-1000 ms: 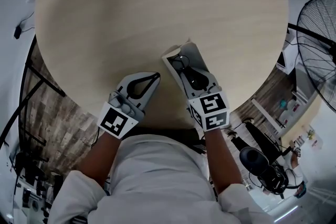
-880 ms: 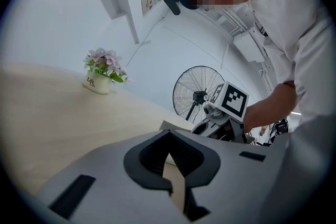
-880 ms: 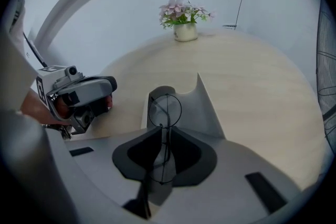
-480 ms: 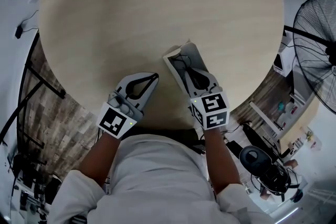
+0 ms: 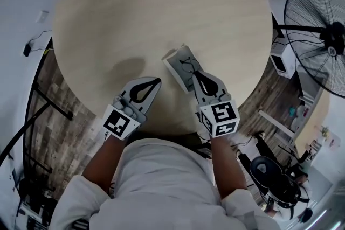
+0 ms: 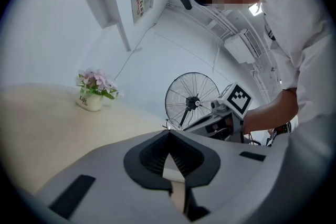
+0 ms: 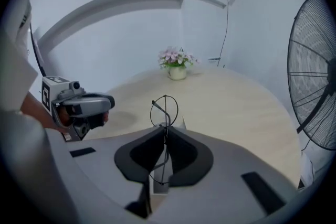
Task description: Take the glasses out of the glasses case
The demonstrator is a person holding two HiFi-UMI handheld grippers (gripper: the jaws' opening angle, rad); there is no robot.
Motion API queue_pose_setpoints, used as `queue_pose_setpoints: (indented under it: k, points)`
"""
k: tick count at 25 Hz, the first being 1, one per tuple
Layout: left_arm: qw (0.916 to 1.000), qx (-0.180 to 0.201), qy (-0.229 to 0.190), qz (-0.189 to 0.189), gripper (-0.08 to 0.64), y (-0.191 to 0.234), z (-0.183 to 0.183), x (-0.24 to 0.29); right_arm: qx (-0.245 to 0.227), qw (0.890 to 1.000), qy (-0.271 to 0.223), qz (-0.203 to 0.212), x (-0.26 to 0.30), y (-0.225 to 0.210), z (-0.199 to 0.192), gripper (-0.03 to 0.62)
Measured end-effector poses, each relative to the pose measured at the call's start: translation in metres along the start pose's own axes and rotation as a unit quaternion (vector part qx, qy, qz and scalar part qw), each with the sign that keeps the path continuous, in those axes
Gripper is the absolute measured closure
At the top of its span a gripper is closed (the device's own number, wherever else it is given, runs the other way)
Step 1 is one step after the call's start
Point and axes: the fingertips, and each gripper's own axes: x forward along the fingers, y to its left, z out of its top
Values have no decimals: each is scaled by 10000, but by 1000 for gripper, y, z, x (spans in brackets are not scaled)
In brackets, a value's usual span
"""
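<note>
Glasses [image 7: 165,126] hang pinched by their thin wire in my right gripper [image 5: 197,75], over the case [image 5: 177,62] on the table's near right. Left gripper [image 6: 169,135], closed and empty, can't steady anything; a jerk could bend or drop them.

Thin black round-lensed wire glasses [image 7: 164,109] stand upright, pinched between jaws, over the open pale glasses case [image 5: 175,62] on the counter [image 5: 135,24].

Bright even light is falling on the bench [image 5: 205,8], throwing a soft shadow near the left claw [image 5: 155,81], with fisheye edges bending and darkening.
</note>
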Motion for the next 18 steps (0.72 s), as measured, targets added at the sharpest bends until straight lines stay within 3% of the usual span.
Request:
queue_pose_setpoints:
  k: [3, 7, 10, 13, 18]
  points:
    - [9996, 237, -101, -95, 548, -11, 23, -8, 53, 9983, -574, -83, -33, 6, 32, 558]
    - [9940, 857, -607, -288, 548, -29, 72, -19, 207, 9869, -1593, -145, -95, 12, 80, 558]
    - [9904, 1130, -721, -327, 548, -46, 103, -31, 206, 9725, -2320, -56, -151, 16, 117, 558]
    - [9872, 1309, -891, -195, 548, -62, 131, -41, -84, 9569, -2902, 65, -204, 23, 143, 558]
    - [9793, 1654, -1165, -85, 548, -99, 173, -60, -374, 9278, -3712, 65, -294, 42, 143, 558]
